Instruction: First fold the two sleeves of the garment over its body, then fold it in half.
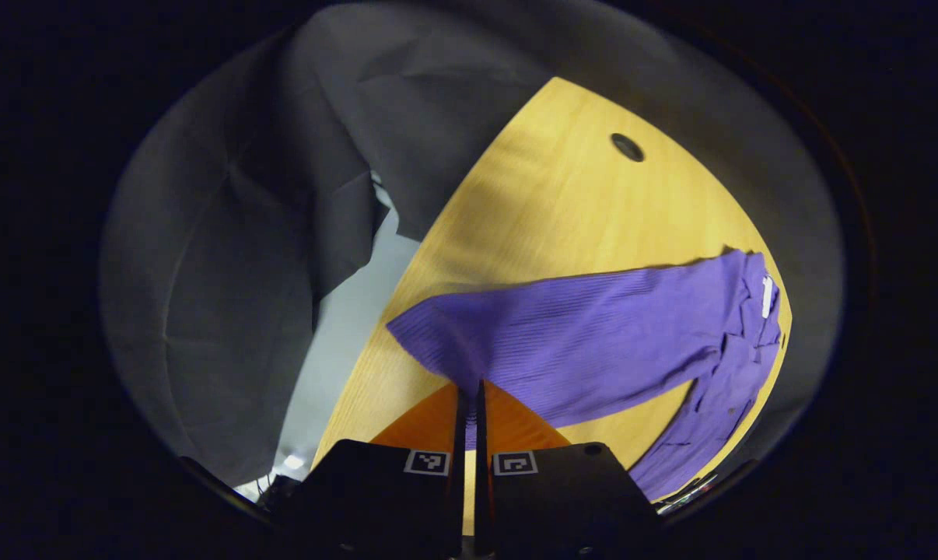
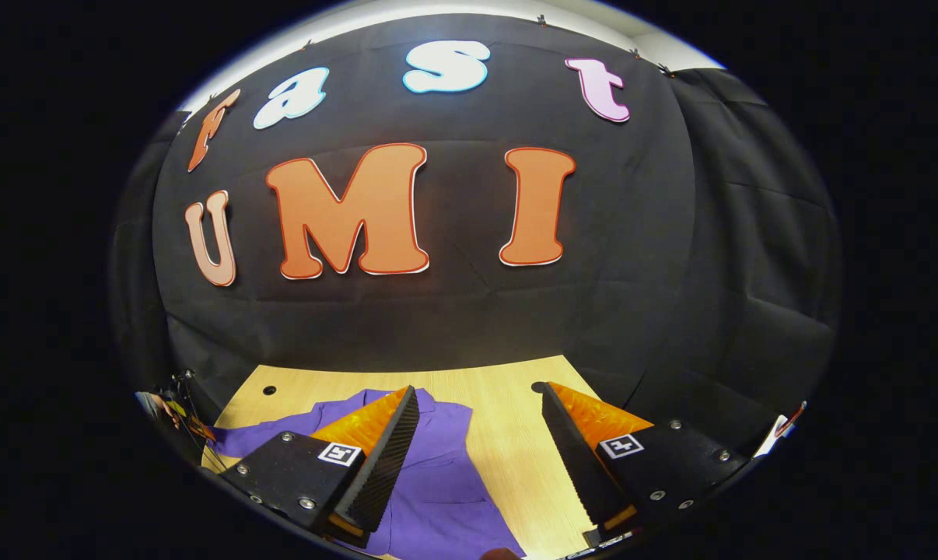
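On the worktop [image 1: 562, 194] my left gripper [image 1: 469, 404] pinches the purple garment [image 1: 593, 342] sleeve; I'd carry it low across the body, right gripper [image 2: 477, 435] spread

no readable text, brand or number stands on anything here. the left tongs [image 1: 470, 404] carry two small square black-and-white coded markers [image 1: 427, 462] near the base of the fingers, a blocky pattern and no letters. the right tongs [image 2: 477, 435] bear the same kind of square marker [image 2: 339, 453], one on each finger. at the far right end of the purple garment [image 1: 593, 334] on the counter [image 1: 562, 202] a small white tag [image 1: 767, 295] sticks out, too small and blurred to tell any print on it.
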Available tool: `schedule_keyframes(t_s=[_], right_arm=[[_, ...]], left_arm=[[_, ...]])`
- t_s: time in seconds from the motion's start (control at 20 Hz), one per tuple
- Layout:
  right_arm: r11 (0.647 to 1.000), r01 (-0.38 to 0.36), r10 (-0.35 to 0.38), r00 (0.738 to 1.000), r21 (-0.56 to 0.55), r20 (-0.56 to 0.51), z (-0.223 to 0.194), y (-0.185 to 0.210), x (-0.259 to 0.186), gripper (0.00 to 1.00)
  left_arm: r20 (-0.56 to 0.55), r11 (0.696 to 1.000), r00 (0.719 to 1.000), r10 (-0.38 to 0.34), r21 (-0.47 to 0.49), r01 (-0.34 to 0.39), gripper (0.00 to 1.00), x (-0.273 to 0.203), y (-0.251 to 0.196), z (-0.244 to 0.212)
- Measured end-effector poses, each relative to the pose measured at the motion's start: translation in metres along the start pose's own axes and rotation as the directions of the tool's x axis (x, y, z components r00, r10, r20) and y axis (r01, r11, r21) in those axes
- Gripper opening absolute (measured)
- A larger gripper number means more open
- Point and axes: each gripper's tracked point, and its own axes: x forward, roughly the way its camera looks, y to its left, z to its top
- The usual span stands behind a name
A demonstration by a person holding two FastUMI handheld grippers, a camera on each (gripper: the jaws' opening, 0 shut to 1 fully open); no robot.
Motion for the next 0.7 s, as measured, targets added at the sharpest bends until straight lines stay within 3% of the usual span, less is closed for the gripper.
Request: schedule_keyframes(t_s=[0.35,0.7], right_arm=[[0.999,-0.029,0.029,0.999,0.013,0.021,0.001,-0.015,0.009,1.00],[0.998,-0.068,0.067,0.998,0.020,0.021,-0.007,-0.032,0.014,0.95]], left_arm=[[0.101,0.977,0.993,-0.058,0.212,0.035,0.06,-0.071,-0.081,0.008],[0.138,0.943,0.983,-0.122,0.325,0.071,0.05,-0.124,-0.170,0.007]])
